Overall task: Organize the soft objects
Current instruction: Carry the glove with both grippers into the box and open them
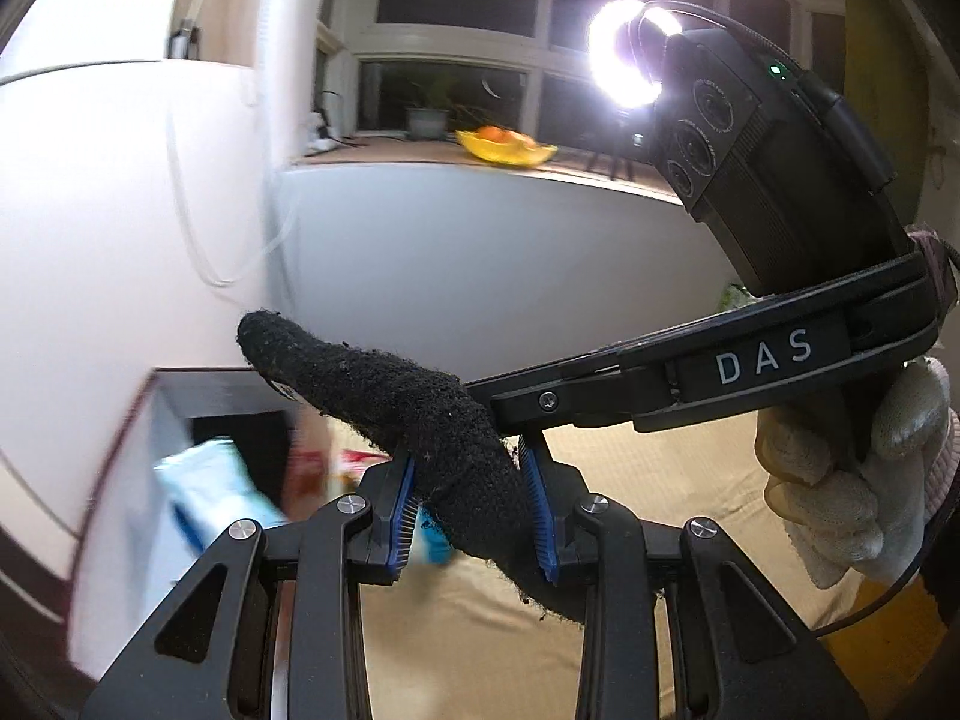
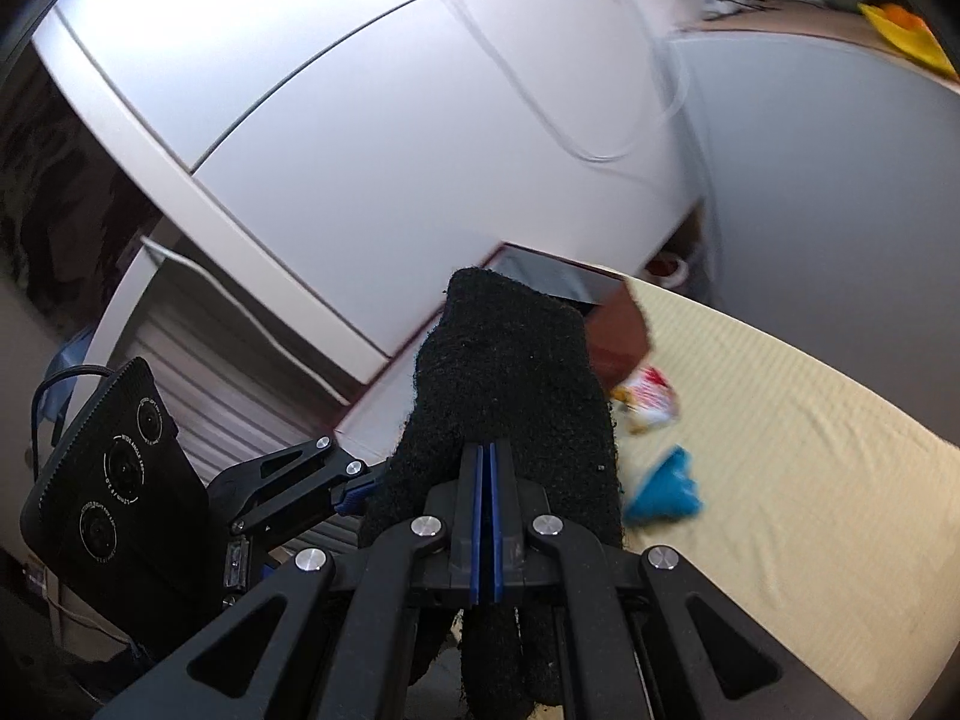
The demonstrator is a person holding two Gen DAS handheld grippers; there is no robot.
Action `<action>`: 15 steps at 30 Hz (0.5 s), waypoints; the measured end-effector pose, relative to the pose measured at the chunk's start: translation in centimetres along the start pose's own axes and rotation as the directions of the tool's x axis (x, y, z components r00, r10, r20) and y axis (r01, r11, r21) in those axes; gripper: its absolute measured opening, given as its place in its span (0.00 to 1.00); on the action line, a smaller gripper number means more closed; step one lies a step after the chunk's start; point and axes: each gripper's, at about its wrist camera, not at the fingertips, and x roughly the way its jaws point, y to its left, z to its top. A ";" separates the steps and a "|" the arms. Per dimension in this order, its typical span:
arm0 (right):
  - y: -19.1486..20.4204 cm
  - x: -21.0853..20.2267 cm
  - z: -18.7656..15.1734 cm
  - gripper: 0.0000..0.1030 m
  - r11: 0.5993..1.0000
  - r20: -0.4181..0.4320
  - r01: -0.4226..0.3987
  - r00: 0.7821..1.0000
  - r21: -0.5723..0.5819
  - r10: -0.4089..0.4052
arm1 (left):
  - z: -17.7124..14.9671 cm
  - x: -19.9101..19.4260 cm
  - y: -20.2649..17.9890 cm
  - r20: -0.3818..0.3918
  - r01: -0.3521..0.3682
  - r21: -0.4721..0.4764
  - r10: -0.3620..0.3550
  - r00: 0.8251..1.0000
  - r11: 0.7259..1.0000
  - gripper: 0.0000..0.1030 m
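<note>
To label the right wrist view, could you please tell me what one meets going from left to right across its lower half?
Other gripper's black camera block → black glove pinched by the right gripper → red and white packet → blue cloth → bare yellow bedsheet.

Beige mat (image 2: 780, 450), perhaps blue cloth (image 2: 666, 489)

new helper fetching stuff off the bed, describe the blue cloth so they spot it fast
Start at the bed with the pale yellow cover. The blue cloth lies crumpled near the edge by the white wall. Just beyond it lies a red and white packet; the cloth is the only plain bright blue thing there.
</note>
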 end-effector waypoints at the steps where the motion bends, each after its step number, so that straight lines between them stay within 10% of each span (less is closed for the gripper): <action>1: 0.6 0.8 0.4 0.04 1.000 -0.004 -0.013 1.000 -0.005 0.013 | -0.1 -0.1 0.6 -0.001 -0.012 -0.002 0.012 1.000 1.000 0.29; 15: 6.7 11.3 3.8 0.04 0.995 -0.068 -0.093 0.994 -0.045 0.090 | -2.0 -2.5 10.1 -0.047 -0.139 -0.069 0.136 0.990 0.988 0.29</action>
